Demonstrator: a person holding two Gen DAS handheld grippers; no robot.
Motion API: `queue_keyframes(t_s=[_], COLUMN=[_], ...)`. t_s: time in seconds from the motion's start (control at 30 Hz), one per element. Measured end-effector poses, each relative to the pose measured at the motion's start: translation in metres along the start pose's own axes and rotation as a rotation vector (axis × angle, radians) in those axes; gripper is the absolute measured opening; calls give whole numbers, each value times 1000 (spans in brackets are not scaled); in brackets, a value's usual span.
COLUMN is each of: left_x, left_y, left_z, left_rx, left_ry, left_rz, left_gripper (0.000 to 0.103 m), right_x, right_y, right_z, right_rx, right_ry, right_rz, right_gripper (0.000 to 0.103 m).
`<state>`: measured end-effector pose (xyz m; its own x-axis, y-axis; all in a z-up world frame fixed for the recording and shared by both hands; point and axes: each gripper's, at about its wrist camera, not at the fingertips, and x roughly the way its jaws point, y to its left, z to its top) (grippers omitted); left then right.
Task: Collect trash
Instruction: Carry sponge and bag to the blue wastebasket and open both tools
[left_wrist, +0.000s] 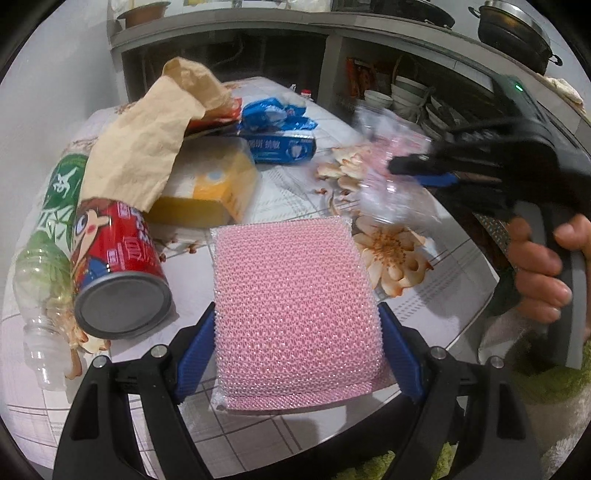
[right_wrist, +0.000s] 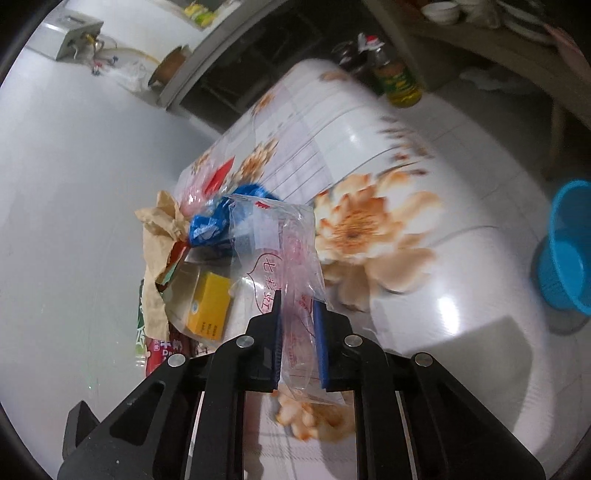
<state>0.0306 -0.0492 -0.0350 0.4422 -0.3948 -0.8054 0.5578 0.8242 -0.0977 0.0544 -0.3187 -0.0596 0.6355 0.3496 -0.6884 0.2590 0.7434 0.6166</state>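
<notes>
My left gripper (left_wrist: 297, 325) is shut on a pink mesh scouring sponge (left_wrist: 291, 302) and holds it just above the flowered table (left_wrist: 207, 273). My right gripper (right_wrist: 300, 306) is shut on a clear plastic bag with red print (right_wrist: 280, 251); it also shows blurred in the left wrist view (left_wrist: 384, 162), held above the table. A trash pile lies at the left: a red can (left_wrist: 118, 266), a clear bottle with green label (left_wrist: 44, 236), crumpled brown paper (left_wrist: 147, 140), a yellow box (left_wrist: 210, 184) and blue wrappers (left_wrist: 277, 122).
A blue plastic basket (right_wrist: 565, 254) stands on the floor right of the table. An oil bottle (right_wrist: 397, 79) stands beyond the table's far end. Shelves with bowls (left_wrist: 406, 96) and a dark pot (left_wrist: 517, 33) are behind the table.
</notes>
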Motion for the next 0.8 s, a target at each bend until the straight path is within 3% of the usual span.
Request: queue_keyframes(t_s=[0.2,0.43,0.53,0.63,0.8], left_x=[-11,2,27,56,130], left_y=[-24,-77,-110,-147,-233], left_z=[11,62,97,121,152], left_rx=[70,130,137,165,257], left_ry=[-33,-8,59,129,311], left_rz=[-19,-187,-291,-339,-402], left_gripper=[80,80,81,81,81], right_x=[-58,-132,-144,-146,-127], right_y=[-46,-141,-176,-222,-284], right_z=[-8,-26,-37,-48,-50], right_rx=[87,320,416,537,684], right_ry=[-124,-312,-354,-375,-359], right_rz=[-18,-146,-192,-217,-201], right_gripper=[14,14,14,14,14])
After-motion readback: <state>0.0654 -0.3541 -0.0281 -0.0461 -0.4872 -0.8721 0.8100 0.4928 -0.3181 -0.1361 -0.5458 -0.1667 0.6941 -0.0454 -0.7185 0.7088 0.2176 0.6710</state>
